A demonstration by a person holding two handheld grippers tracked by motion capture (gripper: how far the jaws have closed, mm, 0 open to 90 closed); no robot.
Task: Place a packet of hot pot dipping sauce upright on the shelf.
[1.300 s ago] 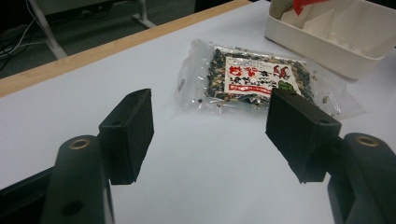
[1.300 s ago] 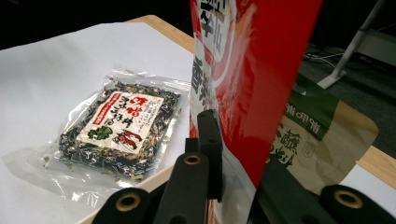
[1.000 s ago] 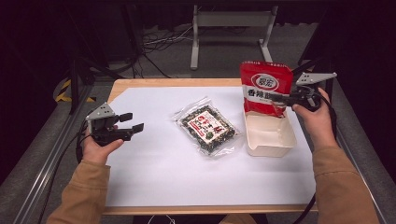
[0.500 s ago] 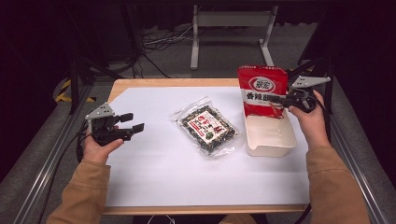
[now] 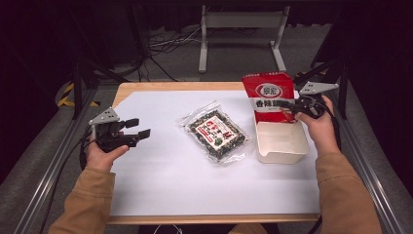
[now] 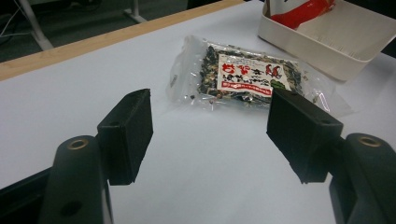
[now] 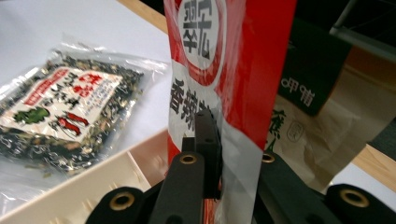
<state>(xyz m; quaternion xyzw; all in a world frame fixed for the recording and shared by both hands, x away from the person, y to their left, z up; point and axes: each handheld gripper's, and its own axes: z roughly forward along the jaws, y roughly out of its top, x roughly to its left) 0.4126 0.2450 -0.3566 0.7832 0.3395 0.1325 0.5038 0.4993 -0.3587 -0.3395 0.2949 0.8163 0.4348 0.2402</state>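
A red and white snack bag [image 5: 269, 97] stands upright with its bottom end inside the white tray [image 5: 287, 148] at the right of the table. My right gripper [image 5: 292, 105] is shut on the bag's right edge; in the right gripper view both jaws pinch the red bag [image 7: 224, 70] from either side. A clear packet of dark snack mix [image 5: 215, 132] with a red and white label lies flat at the table's middle, also seen as the packet [image 6: 243, 77] ahead of my left gripper [image 6: 210, 135]. My left gripper [image 5: 136, 130] is open at the left, holding nothing.
White paper [image 5: 195, 180] covers the wooden table [image 5: 160, 87]. Metal rails run along both sides of the table. A brown paper bag [image 7: 303, 135] and a dark box sit beyond the table's right edge. A metal stand [image 5: 241, 29] is on the floor behind.
My right gripper has lowered the red bag a little, so its bottom sits deeper in the white tray. The left gripper and the packet have not moved.
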